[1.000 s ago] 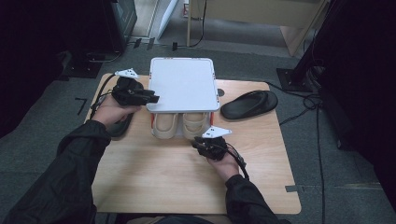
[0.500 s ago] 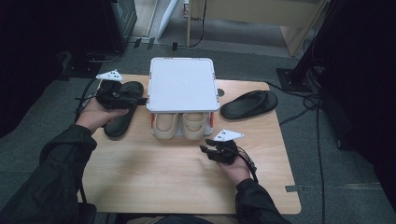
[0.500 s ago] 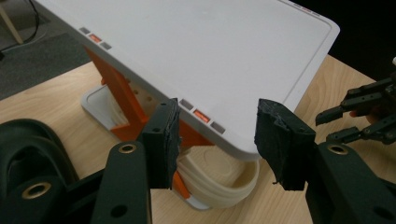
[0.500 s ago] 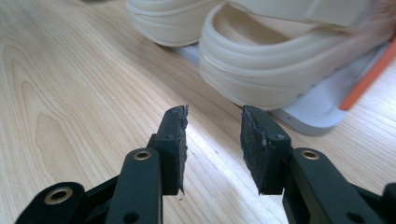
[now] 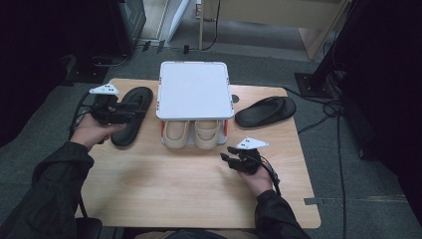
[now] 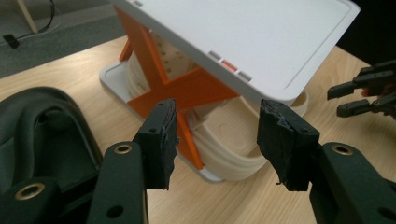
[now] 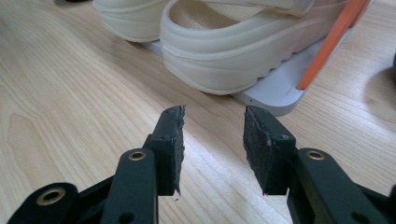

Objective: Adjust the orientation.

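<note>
A white two-tier shoe rack [image 5: 194, 89] with orange cross braces [image 6: 184, 93] stands at the table's middle back. A pair of cream clogs [image 5: 193, 134] sits on its lower shelf [image 7: 275, 93]. One black sandal [image 5: 130, 115] lies left of the rack, another black sandal [image 5: 265, 111] lies to its right. My left gripper [image 5: 135, 110] hovers over the left sandal, open and empty, its jaws facing the rack's side [image 6: 215, 140]. My right gripper [image 5: 226, 154] is open and empty above the table in front of the clogs [image 7: 233, 56].
The wooden table [image 5: 174, 189] has bare room in front of the rack. Cables [image 5: 328, 107] trail off the right edge. Dark equipment and a grey floor surround the table.
My left gripper has drawn back to the left, from beside the rack to above the left sandal. My right gripper has pulled back from the clogs toward the front right.
</note>
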